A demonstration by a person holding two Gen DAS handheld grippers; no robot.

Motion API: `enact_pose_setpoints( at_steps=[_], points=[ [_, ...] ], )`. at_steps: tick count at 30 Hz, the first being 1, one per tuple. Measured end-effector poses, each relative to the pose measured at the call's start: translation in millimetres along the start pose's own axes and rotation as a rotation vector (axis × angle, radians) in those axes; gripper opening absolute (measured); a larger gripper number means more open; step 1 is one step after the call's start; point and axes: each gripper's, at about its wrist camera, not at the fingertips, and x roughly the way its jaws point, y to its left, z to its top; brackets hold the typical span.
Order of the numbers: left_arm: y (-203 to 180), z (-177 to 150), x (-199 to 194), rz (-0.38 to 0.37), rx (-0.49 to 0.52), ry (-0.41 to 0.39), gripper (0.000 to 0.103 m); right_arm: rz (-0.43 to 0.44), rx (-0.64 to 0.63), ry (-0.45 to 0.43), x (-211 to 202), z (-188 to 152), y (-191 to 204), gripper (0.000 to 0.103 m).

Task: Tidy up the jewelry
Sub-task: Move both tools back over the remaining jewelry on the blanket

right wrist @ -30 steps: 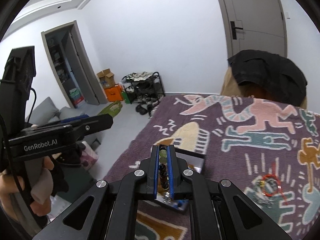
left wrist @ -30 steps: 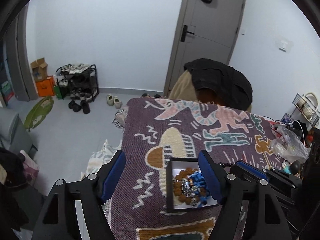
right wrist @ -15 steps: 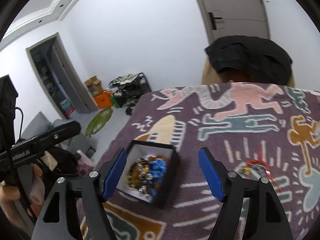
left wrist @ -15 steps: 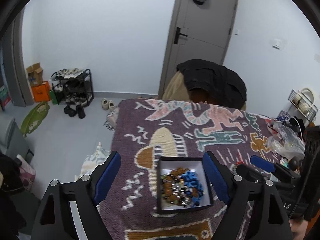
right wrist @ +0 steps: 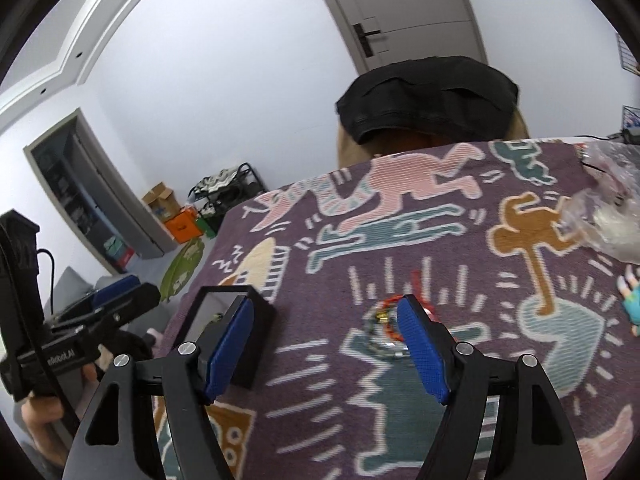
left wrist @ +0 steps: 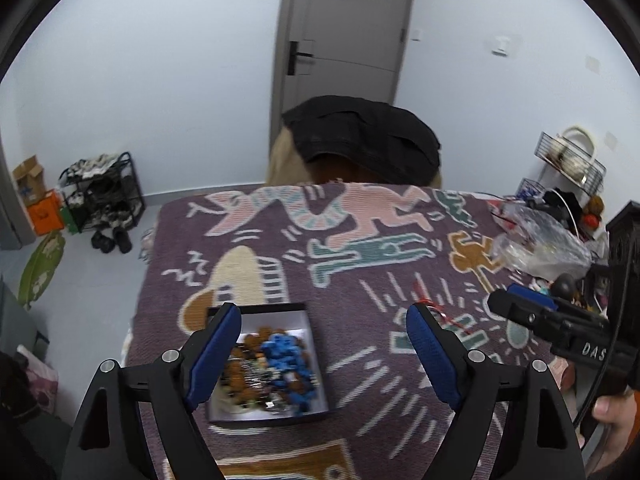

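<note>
A black box (left wrist: pixel 267 364) with a white lining holds blue, brown and silver beaded jewelry; it sits on the patterned purple cloth (left wrist: pixel 360 248). My left gripper (left wrist: pixel 324 354) is open and empty above the box's right half. In the right wrist view the box (right wrist: pixel 236 332) lies behind the left finger. My right gripper (right wrist: pixel 326 350) is open and empty. A red bracelet (right wrist: pixel 394 320) and a clear beaded bracelet (right wrist: pixel 380 344) lie on the cloth just inside the right finger. The red bracelet also shows in the left wrist view (left wrist: pixel 448 318).
A clear plastic bag (left wrist: pixel 536 248) and clutter lie at the table's right edge. A chair with a black jacket (left wrist: pixel 360 140) stands behind the table. A small blue-green figure (right wrist: pixel 634 304) lies at the far right. The floor drops off left of the table.
My right gripper opened and let beaded jewelry go into the box, then swung right to the bracelets on the cloth. My left gripper shifted right, so the box now sits at its left finger.
</note>
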Motion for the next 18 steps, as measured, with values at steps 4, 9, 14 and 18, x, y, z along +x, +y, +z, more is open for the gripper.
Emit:
enact_pose_setpoints(
  at_steps=[4, 9, 14, 18],
  points=[
    [-23, 0, 9, -0.029, 0.038, 0.011, 0.085, -0.017, 0.042, -0.013, -9, -1, -23, 0.074],
    [-44, -2, 25, -0.051, 0.069, 0.032, 0.082, -0.039, 0.076, -0.012, -14, -5, -46, 0.074],
    [-58, -7, 52, -0.065, 0.066, 0.100, 0.061, -0.065, 0.112, -0.009, -15, -12, -67, 0.072],
    [-63, -11, 77, -0.066, 0.046, 0.154, 0.045, -0.074, 0.137, 0.005, -11, -19, -81, 0.061]
  ],
)
